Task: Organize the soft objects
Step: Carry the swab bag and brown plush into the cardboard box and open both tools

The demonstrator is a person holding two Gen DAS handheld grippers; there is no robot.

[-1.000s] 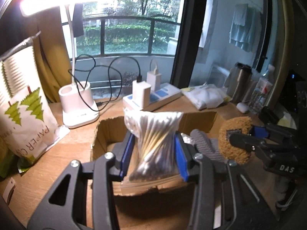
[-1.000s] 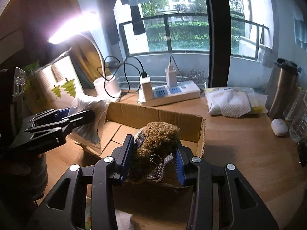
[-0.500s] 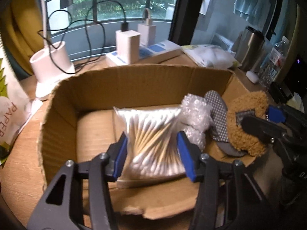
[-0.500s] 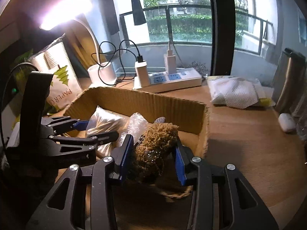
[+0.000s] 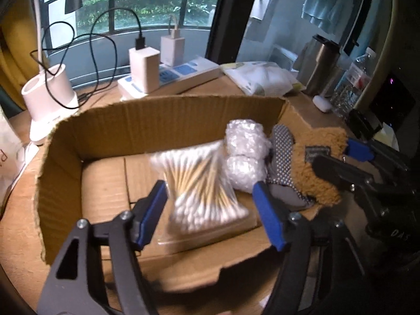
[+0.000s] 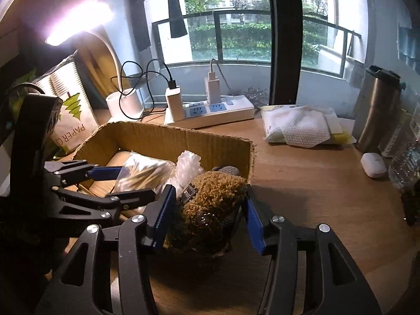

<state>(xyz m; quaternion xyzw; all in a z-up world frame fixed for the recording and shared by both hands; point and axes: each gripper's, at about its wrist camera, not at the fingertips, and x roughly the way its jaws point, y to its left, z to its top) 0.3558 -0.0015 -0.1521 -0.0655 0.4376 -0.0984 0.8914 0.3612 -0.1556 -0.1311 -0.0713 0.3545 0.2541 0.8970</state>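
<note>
Left gripper (image 5: 211, 211) jaws apart, either side of bag of cotton swabs (image 5: 203, 186) lying in cardboard box (image 5: 162, 120), w/ bubble wrap (image 5: 245, 155) beside it. Right gripper (image 6: 208, 216) jaws also apart, around fuzzy brown slipper (image 6: 212, 199) at box's right end.

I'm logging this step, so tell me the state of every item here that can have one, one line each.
left gripper: open, jaws either side of the swab bag.
right gripper: open around the slipper.
cotton swab bag: sealed, released in the box.
brown fuzzy slipper: on the box's right edge.
bubble wrap bundle: in the box.
cardboard box: open-topped.
desk lamp: on.
power strip: two chargers plugged in.
</note>
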